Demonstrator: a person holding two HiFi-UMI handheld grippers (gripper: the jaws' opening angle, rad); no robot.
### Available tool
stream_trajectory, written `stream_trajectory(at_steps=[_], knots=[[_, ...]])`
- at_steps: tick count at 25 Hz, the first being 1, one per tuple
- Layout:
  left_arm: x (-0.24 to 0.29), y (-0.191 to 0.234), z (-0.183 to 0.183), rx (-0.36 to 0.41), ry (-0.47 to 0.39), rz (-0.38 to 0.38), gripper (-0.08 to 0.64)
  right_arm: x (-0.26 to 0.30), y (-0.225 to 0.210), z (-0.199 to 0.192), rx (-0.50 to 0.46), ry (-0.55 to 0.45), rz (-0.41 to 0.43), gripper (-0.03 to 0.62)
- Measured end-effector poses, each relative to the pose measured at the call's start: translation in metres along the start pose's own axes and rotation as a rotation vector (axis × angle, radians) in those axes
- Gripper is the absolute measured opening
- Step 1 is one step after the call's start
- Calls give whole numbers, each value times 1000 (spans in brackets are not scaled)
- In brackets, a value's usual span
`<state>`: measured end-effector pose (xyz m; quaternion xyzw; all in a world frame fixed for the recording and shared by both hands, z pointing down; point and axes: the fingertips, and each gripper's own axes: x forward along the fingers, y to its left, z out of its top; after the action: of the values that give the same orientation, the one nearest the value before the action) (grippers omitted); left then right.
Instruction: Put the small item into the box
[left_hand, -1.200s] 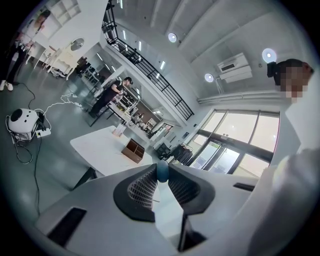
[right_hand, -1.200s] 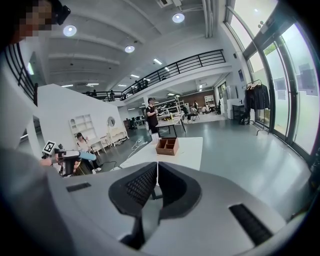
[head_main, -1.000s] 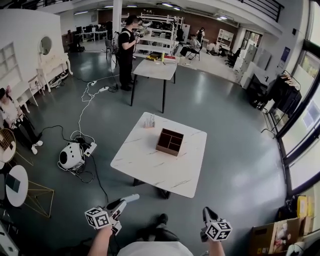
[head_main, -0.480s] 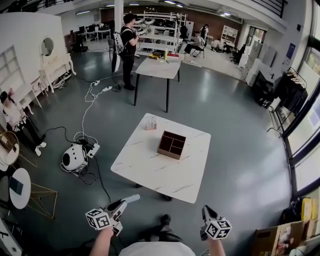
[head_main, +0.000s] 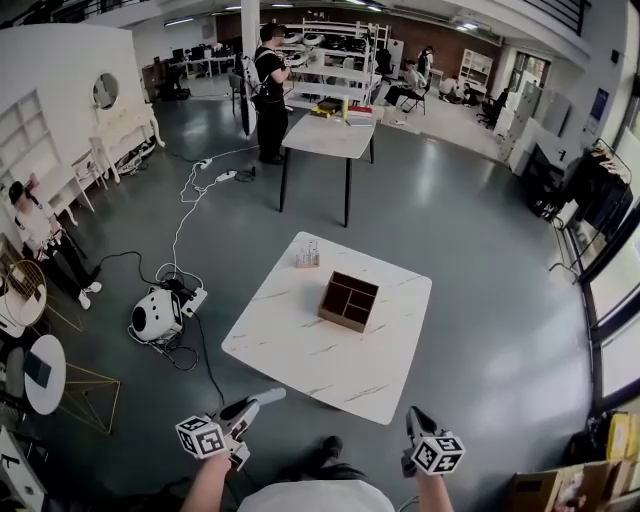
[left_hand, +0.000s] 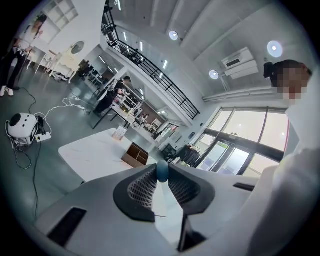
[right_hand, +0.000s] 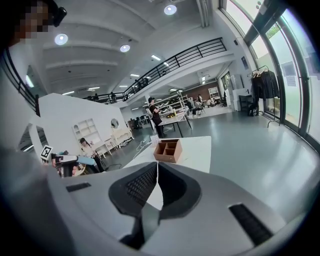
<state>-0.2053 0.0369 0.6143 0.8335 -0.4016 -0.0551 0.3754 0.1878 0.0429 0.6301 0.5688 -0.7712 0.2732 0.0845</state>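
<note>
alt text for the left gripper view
The left gripper pinches a small blue item at its jaw tips. Beyond it stands a white table with a brown divided box on it, in a large hall.

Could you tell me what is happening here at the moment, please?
A person stands a little way back from a white table, with a two-jaw gripper in each hand. The left gripper is closed on a small blue item, pinched at its jaw tips. The right gripper has its jaws together with nothing between them. A brown divided box sits on the table, and the item is not yet in it. Other people are further back in the room.
</note>
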Motion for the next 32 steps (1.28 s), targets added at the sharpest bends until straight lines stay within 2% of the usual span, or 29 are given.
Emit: stream_trajectory(at_steps=[7, 15, 26, 32], knots=[[31, 0, 12, 17, -3, 36, 72, 45, -17, 22, 10, 7, 54, 26], [64, 4, 4, -8, 2, 91, 72, 83, -40, 31, 19, 40, 110, 26], [123, -2, 8, 5, 11, 103, 72, 116, -77, 47, 12, 73, 143, 26], [151, -7, 9, 15, 41, 88, 72, 124, -90, 51, 34, 90, 133, 26]])
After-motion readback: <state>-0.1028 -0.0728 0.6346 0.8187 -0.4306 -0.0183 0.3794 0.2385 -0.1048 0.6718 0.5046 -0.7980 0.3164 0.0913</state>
